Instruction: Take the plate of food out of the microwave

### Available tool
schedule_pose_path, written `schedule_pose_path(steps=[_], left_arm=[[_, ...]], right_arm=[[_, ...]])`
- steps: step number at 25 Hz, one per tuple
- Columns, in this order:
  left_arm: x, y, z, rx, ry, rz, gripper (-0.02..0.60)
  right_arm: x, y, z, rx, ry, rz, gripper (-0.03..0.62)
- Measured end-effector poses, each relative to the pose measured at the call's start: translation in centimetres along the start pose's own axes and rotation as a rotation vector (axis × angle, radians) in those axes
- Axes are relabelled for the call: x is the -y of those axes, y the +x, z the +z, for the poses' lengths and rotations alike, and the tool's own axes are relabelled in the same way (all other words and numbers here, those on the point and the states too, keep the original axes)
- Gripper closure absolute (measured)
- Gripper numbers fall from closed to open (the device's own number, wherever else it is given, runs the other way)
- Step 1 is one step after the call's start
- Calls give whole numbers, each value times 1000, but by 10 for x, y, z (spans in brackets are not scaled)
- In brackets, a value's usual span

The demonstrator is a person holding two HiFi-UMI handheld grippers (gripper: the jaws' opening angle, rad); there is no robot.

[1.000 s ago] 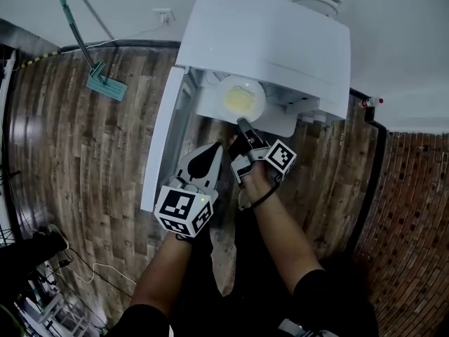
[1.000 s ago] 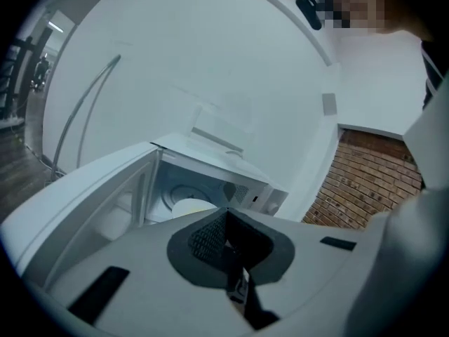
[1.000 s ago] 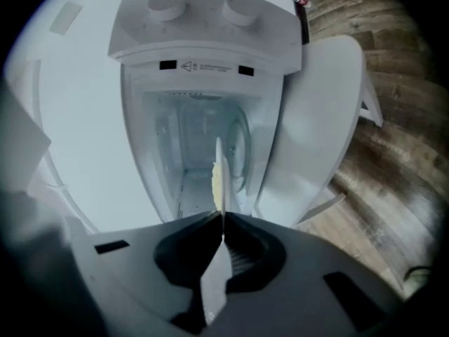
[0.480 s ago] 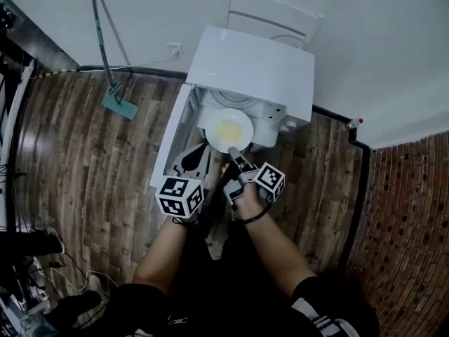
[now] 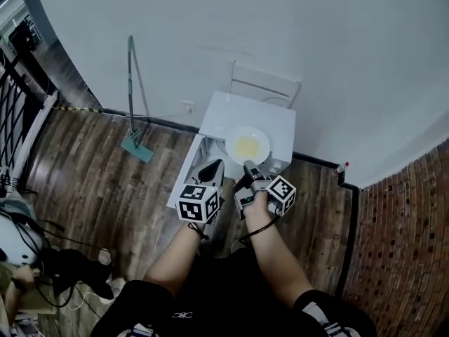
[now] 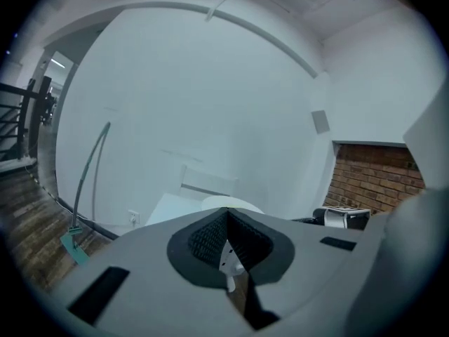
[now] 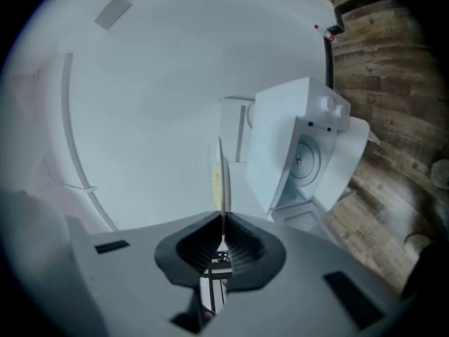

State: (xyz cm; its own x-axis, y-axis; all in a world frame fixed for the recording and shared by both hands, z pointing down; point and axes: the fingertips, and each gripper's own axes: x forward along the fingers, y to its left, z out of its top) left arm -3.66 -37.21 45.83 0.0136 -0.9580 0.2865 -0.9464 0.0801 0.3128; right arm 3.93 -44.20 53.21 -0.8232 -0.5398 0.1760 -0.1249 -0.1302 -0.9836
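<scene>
A white plate [image 5: 248,145] with yellow food is outside the white microwave [image 5: 226,117] and level with its top. My right gripper [image 5: 247,166] is shut on the plate's near rim. In the right gripper view the plate [image 7: 222,177] shows edge-on between the pads, with the microwave [image 7: 295,139] and its open cavity to the right. My left gripper [image 5: 212,166] is shut and holds nothing, just left of the plate over the open door [image 5: 185,177]. In the left gripper view the plate [image 6: 235,203] peeks over the closed jaws.
A green-headed mop [image 5: 133,142] leans on the wall left of the microwave. A white chair [image 5: 263,86] stands behind it. A toaster [image 6: 344,217] sits at the right by a brick wall. Wooden floor lies all around. A person crouches at the lower left [image 5: 17,248].
The plate has come out of the microwave cavity and been lifted to the level of its top, held by the right gripper. Both grippers rose and drew back with it.
</scene>
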Motion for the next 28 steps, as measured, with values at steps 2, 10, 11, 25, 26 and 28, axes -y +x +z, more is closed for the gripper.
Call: schedule_pose_path(steps=[2, 10, 11, 25, 26, 28], left_arm=[[5, -3, 28, 23, -1, 7, 591], [12, -5, 113, 79, 30, 33, 591], [12, -6, 118, 83, 31, 32, 591], [8, 8, 127, 58, 49, 4, 591], [8, 10, 128, 57, 52, 2, 591], [10, 13, 126, 54, 48, -5, 591]], right_arm=[[-34, 4, 3, 14, 7, 19, 569], [-123, 13, 22, 63, 34, 48, 569], [-130, 13, 21, 59, 31, 53, 569], [-158, 21, 27, 76, -43, 87, 569], [-159, 21, 27, 78, -44, 88, 569], [-157, 20, 29, 85, -43, 85, 569]])
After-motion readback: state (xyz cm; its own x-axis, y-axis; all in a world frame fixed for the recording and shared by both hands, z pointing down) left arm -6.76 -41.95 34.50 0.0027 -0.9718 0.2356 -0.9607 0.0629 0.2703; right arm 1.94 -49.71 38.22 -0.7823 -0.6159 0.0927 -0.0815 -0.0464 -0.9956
